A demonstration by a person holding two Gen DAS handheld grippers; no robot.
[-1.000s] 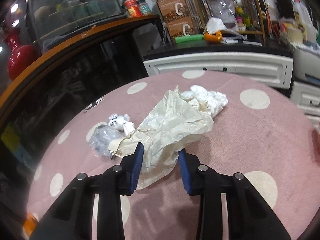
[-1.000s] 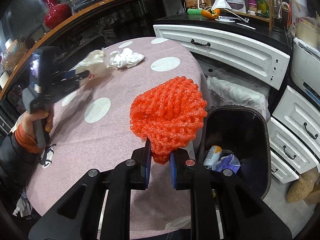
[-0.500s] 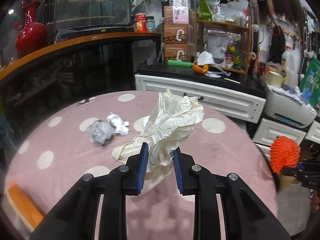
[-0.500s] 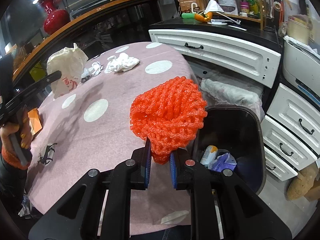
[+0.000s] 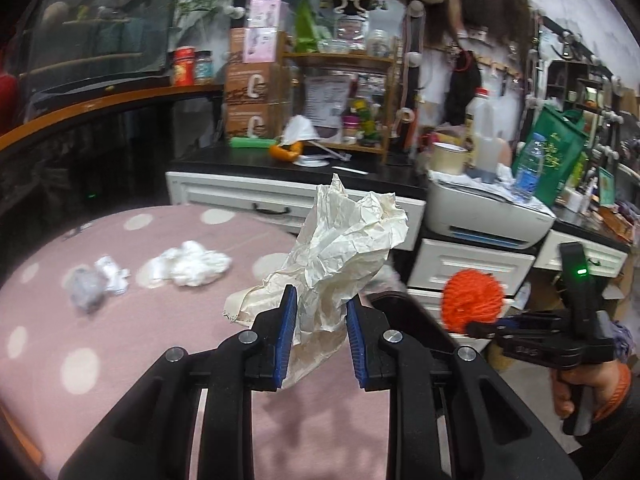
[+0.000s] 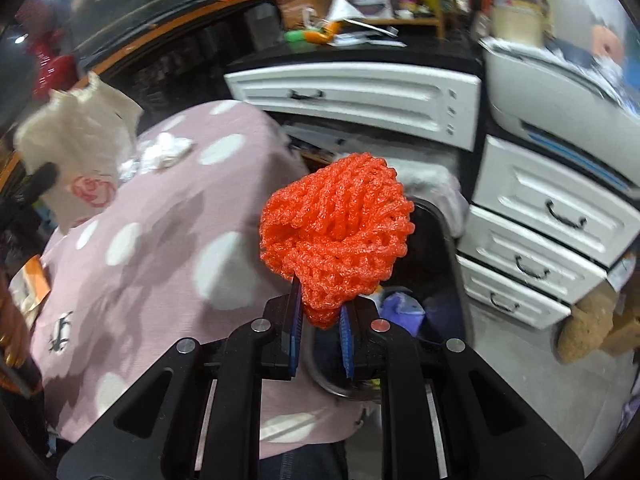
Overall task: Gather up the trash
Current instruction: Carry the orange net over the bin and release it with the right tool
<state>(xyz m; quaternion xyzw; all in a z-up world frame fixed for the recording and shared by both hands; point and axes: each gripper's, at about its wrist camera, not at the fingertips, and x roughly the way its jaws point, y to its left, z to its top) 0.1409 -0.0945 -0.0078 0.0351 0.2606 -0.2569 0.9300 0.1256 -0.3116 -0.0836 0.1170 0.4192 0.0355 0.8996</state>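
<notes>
My left gripper [image 5: 320, 304] is shut on a crumpled cream paper bag [image 5: 348, 236], held up off the pink dotted tablecloth [image 5: 140, 340]. In the right wrist view the same paper bag [image 6: 80, 148] hangs at the far left. My right gripper [image 6: 320, 320] is shut on an orange foam net [image 6: 336, 232], held above the black trash bin [image 6: 436, 248] beside the table. The bin holds a purple wrapper and other litter. A white tissue wad [image 5: 192, 266], a small white wrapper [image 5: 112, 276] and a grey wad [image 5: 86, 288] lie on the table.
White drawers [image 6: 540, 216] and a printer [image 5: 488, 212] stand close behind the bin. A cluttered black counter [image 5: 248, 158] runs along the back. A hand [image 5: 580, 384] holds the right gripper at the right edge. An orange packet [image 6: 32, 280] lies at the table's left edge.
My left gripper closed on the paper bag, lifted it off the table and swung it right toward the bin. The right gripper carried the orange net further over the bin.
</notes>
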